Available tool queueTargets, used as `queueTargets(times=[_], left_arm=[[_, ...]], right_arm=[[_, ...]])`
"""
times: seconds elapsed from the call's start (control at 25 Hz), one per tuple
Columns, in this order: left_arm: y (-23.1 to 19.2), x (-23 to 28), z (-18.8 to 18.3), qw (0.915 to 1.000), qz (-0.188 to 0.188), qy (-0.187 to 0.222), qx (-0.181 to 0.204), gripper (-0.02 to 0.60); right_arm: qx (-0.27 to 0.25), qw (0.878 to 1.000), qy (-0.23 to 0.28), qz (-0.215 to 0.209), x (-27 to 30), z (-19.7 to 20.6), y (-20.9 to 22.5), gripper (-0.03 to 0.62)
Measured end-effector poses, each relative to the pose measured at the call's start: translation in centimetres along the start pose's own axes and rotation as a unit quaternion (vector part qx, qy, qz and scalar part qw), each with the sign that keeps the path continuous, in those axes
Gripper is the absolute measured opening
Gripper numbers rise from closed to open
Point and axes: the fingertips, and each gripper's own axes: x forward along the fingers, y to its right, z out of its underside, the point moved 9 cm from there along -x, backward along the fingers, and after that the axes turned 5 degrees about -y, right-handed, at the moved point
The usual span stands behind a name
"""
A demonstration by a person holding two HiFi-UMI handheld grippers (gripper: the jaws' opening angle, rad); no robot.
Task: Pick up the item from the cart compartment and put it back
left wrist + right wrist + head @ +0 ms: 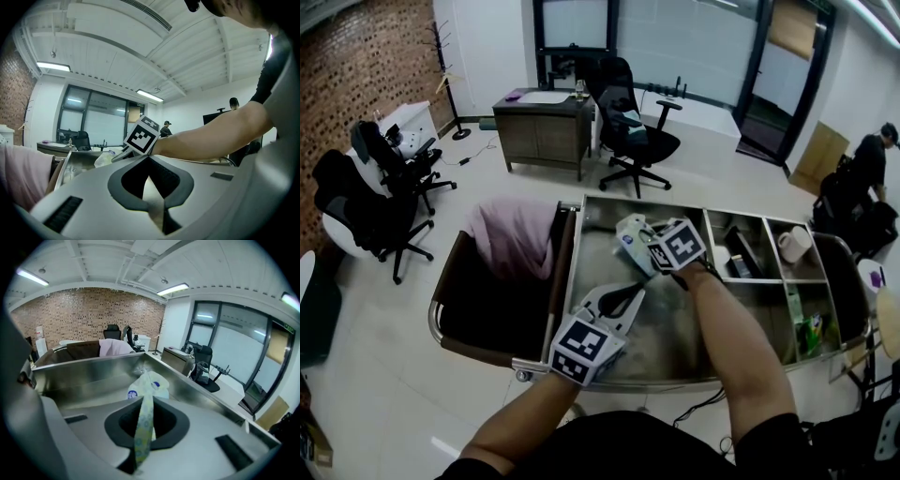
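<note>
Right gripper [142, 427] pinches only a thin flap of the soft packet [150, 386], which lies in the cart's big steel compartment [675, 328]. On lifting, the flap could slip or tear. Left gripper [619, 302] idle, jaws pressed together, empty.

There are one stainless steel cart [600, 216], one white-and-blue soft plastic pack [149, 386], one white mug [794, 244], one pink cloth [511, 239], three black swivel chairs [633, 131] [394, 155] [358, 211], and two white handheld grippers, the left gripper [623, 298] and the right gripper [642, 246].
</note>
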Motion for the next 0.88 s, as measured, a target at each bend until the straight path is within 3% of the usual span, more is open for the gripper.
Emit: queueTargets(times=[0.64, 0.88], left_arm=[[0.1, -0.2, -0.2, 1.0, -0.003, 0.007, -0.001, 0.0], [0.1, -0.2, -0.3, 1.0, -0.006, 0.007, 0.0, 0.0]], right_arm=[[0.094, 0.991, 0.1, 0.0, -7.1, -1.5, -0.6, 0.012], [0.096, 0.983, 0.155, 0.009, -11.5, -1.4, -1.2, 0.012]])
